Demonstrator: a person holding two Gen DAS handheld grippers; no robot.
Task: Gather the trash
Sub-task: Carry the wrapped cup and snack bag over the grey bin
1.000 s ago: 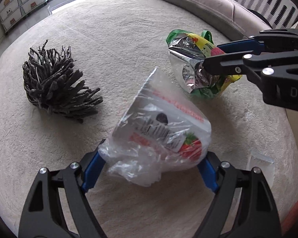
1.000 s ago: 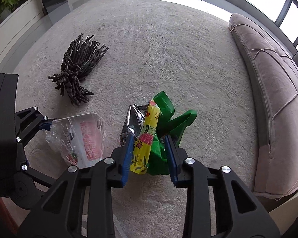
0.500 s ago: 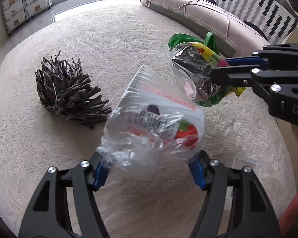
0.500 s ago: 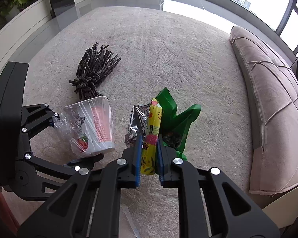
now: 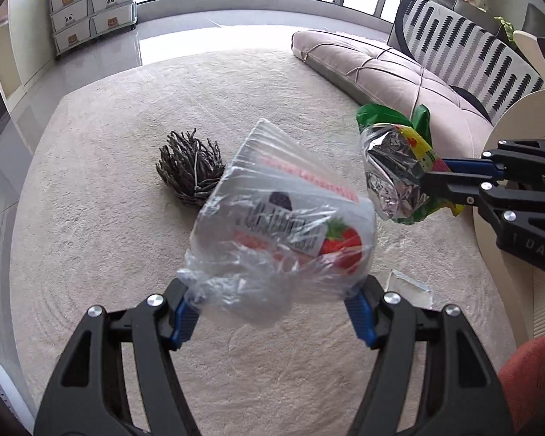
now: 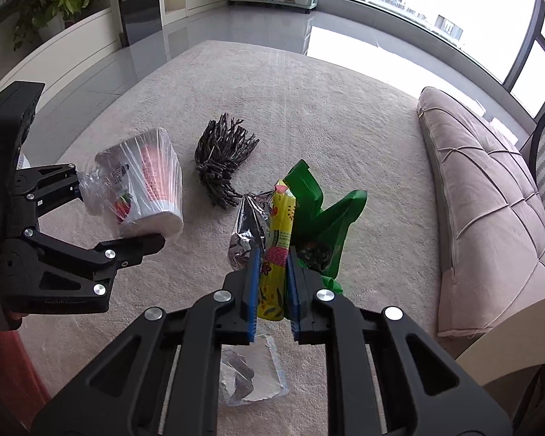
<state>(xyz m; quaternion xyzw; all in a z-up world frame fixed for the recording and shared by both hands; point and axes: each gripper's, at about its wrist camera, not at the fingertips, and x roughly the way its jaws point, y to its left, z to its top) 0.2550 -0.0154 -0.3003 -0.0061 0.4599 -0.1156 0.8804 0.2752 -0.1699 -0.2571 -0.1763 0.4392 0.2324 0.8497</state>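
— Where do we stand with the two pieces we have?

— Our left gripper has its jaws set wide around the plastic-wrapped cup. The pads press on the crumpled wrap at its narrow end, and the cup points away from us, mouth forward, clear of the carpet. Our right gripper is squeezed almost flat on the snack wrappers, a yellow and green bundle with foil showing, also off the floor.

— So both hands are full. What is left down there?

— A small clear packet lies flat on the carpet, directly below and just behind the right fingertips. From the left wrist view the same packet sits just to the right of the left gripper's right finger.

— Which hand is nearer to it?

— We judge the right, since the packet lies almost under its jaws, but neither can take it without letting go. The dark twig bundle lies further ahead, between the two grippers, its long axis running away from us.

— And no bin?

— We see none in either view, so we cannot tell which way the load must go.
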